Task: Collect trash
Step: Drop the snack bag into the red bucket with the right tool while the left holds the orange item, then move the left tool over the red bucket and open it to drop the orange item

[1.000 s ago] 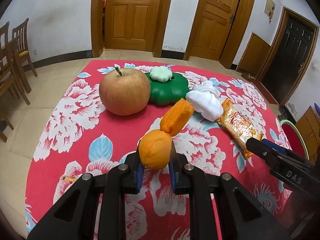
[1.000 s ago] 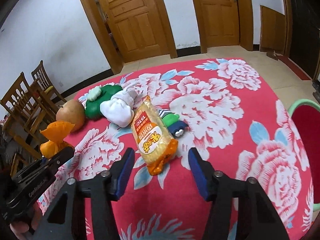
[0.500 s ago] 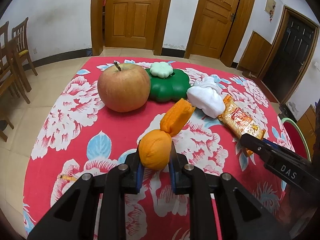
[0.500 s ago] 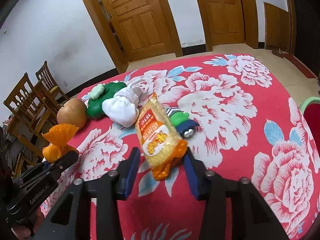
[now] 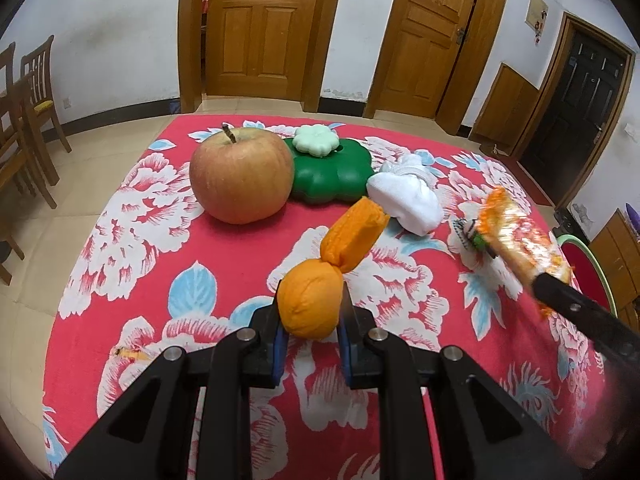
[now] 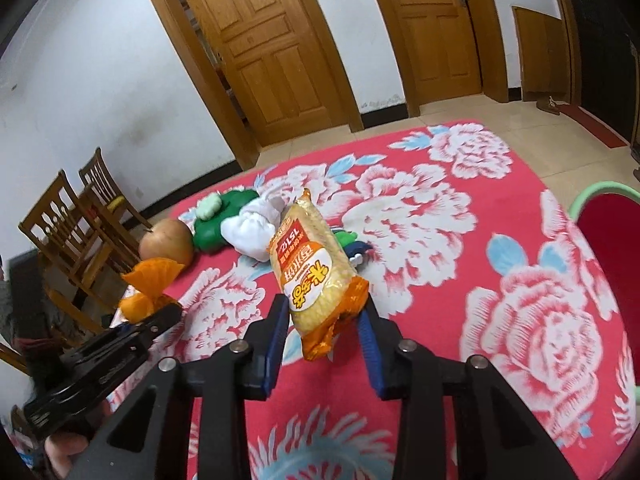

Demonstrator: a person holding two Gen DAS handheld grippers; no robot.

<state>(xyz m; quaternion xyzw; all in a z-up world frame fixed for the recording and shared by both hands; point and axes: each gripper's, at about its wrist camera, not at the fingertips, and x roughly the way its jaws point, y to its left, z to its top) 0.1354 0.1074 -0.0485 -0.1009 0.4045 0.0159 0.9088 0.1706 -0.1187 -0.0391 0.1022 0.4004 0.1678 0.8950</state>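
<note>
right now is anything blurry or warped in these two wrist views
Left wrist view: the snack packet in the right gripper is smeared by motion blur, the apple sharp. Right wrist view: packet crisp; door frames bow from fisheye.

One apple (image 5: 241, 176), one snack packet (image 6: 313, 276), two doors (image 5: 259, 28), two chairs (image 6: 76, 224).

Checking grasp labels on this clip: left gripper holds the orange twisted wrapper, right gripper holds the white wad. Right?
Not quite. The left gripper does hold the orange twisted wrapper, but the right gripper holds the yellow snack packet; the right wrist view shows it. The white wad lies on the table.
</note>
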